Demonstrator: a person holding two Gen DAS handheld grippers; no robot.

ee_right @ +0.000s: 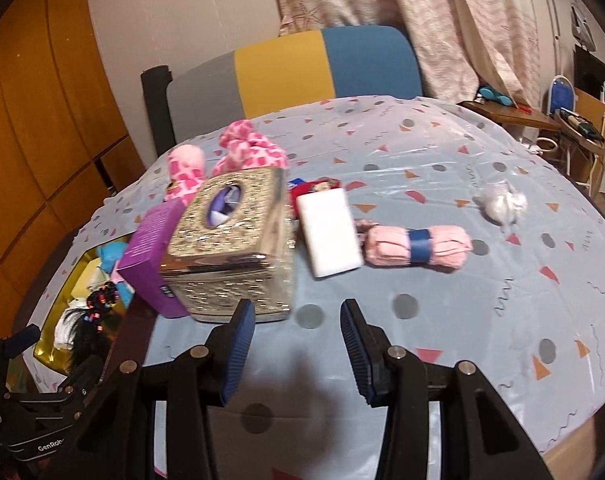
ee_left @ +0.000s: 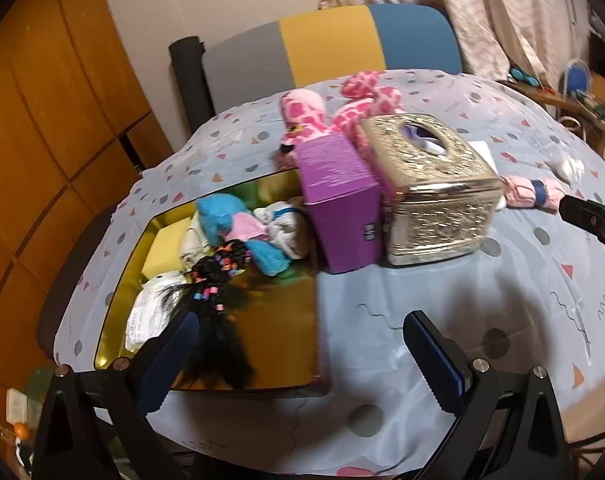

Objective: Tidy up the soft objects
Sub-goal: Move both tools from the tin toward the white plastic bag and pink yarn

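A gold tray (ee_left: 286, 344) at the table's left holds a black beaded hair piece (ee_left: 218, 280), a blue and pink plush (ee_left: 238, 224) and white cloths. My left gripper (ee_left: 302, 344) is open and empty, over the tray's right edge. My right gripper (ee_right: 298, 344) is open and empty above bare tablecloth, in front of the gold tissue box (ee_right: 238, 240). A pink rolled cloth with a blue band (ee_right: 418, 248), a white sponge (ee_right: 328, 232) and a white fluffy wad (ee_right: 502, 204) lie on the table. A pink spotted plush (ee_left: 326, 112) lies behind the boxes.
A purple box (ee_left: 342, 200) stands against the tissue box (ee_left: 430, 188). A red item (ee_right: 314, 186) lies behind the sponge. A grey, yellow and blue chair (ee_right: 294, 72) stands at the far edge. A side table with clutter (ee_right: 542, 116) is at right.
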